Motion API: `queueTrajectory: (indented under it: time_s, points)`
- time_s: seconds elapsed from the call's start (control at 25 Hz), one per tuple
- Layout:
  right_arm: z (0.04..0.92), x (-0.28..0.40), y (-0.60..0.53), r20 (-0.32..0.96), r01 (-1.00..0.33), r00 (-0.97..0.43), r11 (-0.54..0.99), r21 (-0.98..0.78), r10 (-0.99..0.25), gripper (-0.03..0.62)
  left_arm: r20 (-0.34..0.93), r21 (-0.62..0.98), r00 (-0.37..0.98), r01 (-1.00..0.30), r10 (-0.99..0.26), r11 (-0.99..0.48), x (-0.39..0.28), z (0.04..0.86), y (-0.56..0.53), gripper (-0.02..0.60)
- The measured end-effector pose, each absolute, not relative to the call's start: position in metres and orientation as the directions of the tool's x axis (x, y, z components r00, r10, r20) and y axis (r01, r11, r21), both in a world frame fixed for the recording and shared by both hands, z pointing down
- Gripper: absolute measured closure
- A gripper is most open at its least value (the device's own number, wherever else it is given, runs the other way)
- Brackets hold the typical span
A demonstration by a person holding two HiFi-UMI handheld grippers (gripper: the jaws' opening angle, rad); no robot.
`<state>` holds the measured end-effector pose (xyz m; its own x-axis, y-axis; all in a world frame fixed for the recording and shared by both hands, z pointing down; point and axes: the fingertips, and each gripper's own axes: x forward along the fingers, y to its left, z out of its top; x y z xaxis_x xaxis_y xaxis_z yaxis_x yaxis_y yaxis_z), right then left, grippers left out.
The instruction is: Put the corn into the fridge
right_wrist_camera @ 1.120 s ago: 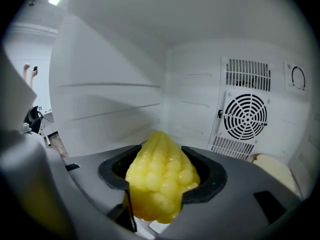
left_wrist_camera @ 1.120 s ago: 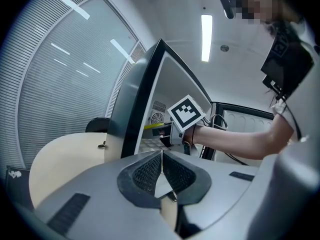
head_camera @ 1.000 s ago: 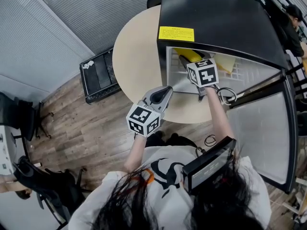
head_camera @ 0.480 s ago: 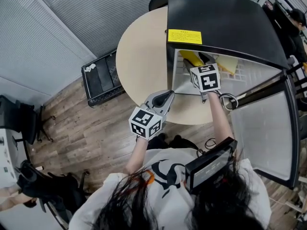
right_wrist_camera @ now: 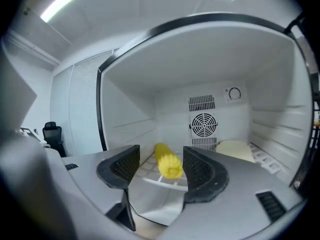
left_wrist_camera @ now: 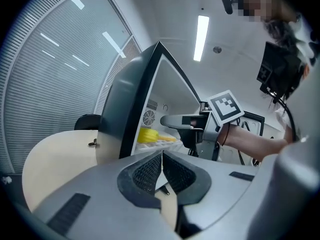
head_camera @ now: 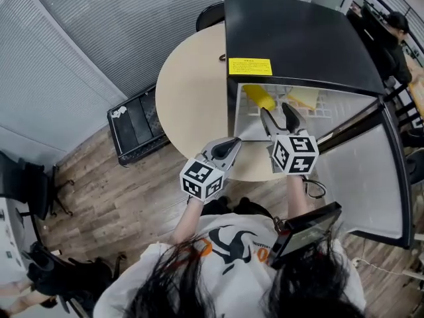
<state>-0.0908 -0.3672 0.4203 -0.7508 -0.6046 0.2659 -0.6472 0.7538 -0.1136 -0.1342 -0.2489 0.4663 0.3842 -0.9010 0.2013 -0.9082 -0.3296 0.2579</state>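
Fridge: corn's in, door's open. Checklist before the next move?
1. Corn lying on the fridge shelf: ok.
2. Right gripper released: ok. Its jaws have just been opening, with nothing between them.
3. Right gripper clear of the doorway: cannot tell, its tips are at the opening.
4. Door shut: not ok, it stands open.
5. Left gripper shut, empty, over the table: ok.

Wood floor, grey blinds, round table
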Motion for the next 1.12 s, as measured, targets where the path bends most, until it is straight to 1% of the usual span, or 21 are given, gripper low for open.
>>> queueTrajectory:
  time_s: [0.12,0.4,0.48,0.68,0.84,1.12]
  points:
    - [0.421,-0.085,-0.352,0.220,-0.668,-0.744,0.719,-0.195,-0.632,0.318,0.199,0.255,0.413,-0.897,-0.889,-0.360,-0.130,0.467,-0.251,0.568]
    - [0.429,-0.082,-0.322,0.184,-0.678,-0.731,0.664,-0.316,-0.658,0.320,0.195,0.244,0.469,-0.874,-0.862,-0.420,-0.127,0.465,-0.246,0.568]
    - [0.426,-0.080,-0.317,0.164,-0.682,-0.720,0.644,-0.347,-0.675,0.329,0.191,0.238,0.474,-0.872,-0.859,-0.428,-0.129,0.463,-0.245,0.568]
    - [0.425,-0.085,-0.298,0.145,-0.681,-0.715,0.634,-0.367,-0.684,0.366,0.193,0.234,0.499,-0.860,-0.845,-0.454,-0.134,0.464,-0.237,0.568]
    - [0.432,-0.086,-0.280,0.150,-0.691,-0.701,0.610,-0.388,-0.698,0.406,0.203,0.236,0.521,-0.848,-0.829,-0.475,-0.135,0.469,-0.226,0.568]
    - [0.445,-0.077,-0.254,0.171,-0.708,-0.677,0.571,-0.415,-0.716,0.453,0.222,0.239,0.562,-0.824,-0.797,-0.514,-0.125,0.478,-0.210,0.568]
